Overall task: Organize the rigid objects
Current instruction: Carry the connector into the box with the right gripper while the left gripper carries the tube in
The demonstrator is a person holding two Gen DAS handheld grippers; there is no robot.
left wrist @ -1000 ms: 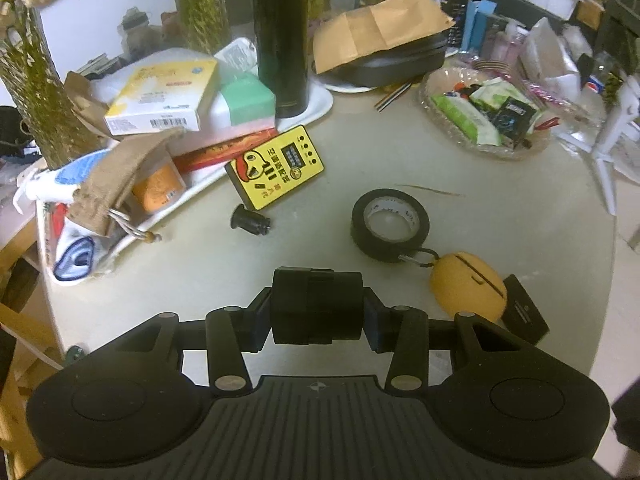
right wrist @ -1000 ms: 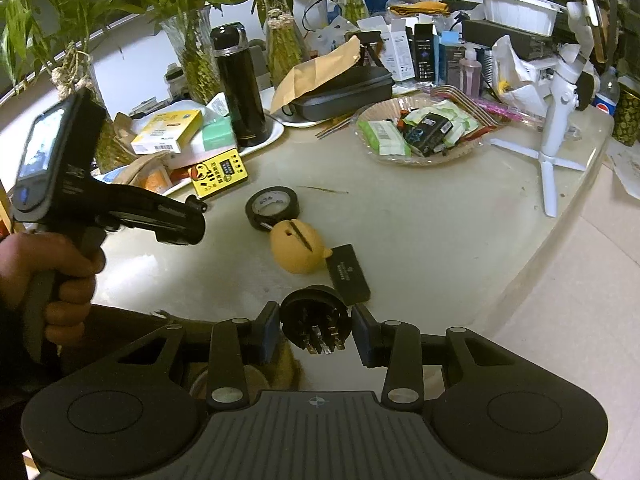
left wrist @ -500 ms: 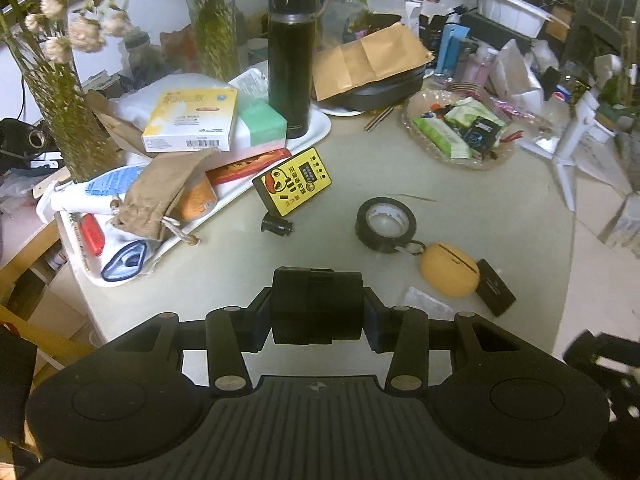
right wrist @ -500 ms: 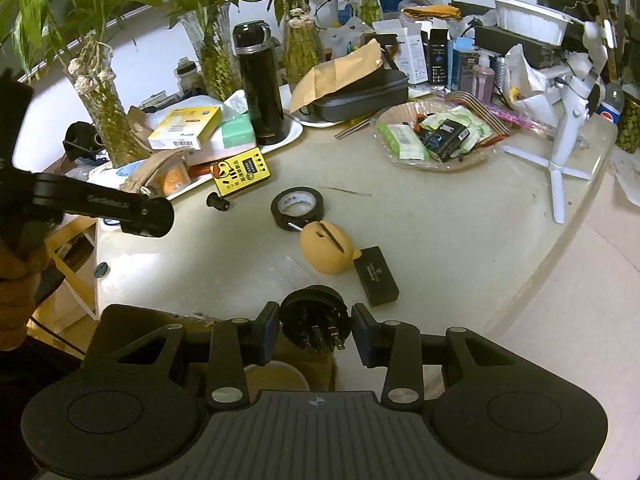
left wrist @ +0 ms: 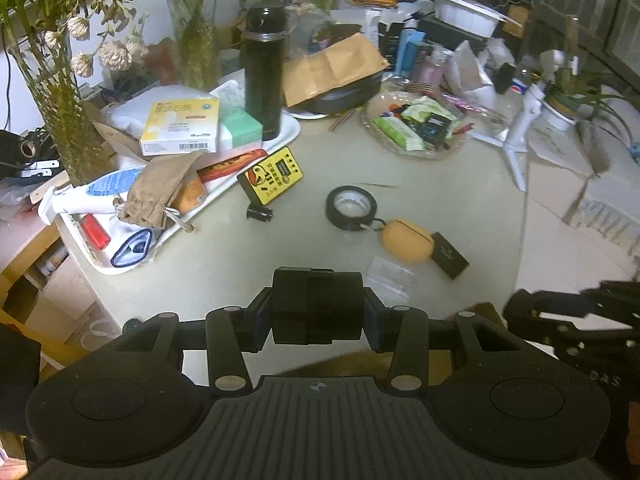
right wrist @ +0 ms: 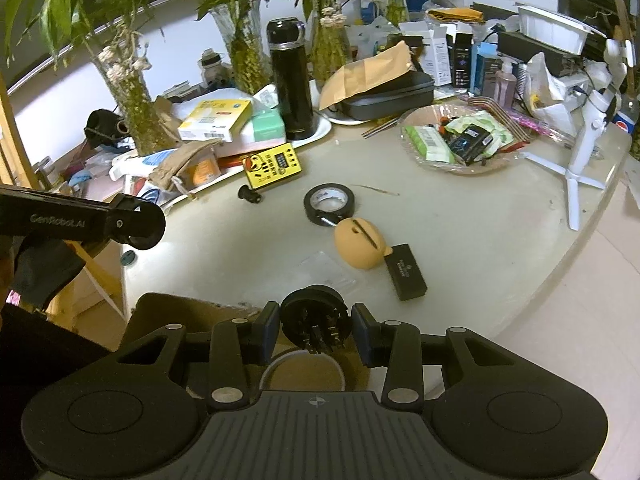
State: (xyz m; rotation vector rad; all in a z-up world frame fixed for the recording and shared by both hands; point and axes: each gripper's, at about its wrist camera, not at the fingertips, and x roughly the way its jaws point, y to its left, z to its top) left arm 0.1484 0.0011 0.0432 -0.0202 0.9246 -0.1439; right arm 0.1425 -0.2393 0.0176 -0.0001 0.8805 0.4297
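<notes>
Black cylinder, one, clamped in left gripper above table's near edge. Pronged round plug, one, pinched in right gripper; both jaws narrow. Beyond: one tape roll, one orange pouch, one yellow box, one flask.

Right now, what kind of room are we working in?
Probably a lived-in home or small office corner: a cluttered round table, plants in glass vases, a black flask, and a dish of snack packets.
</notes>
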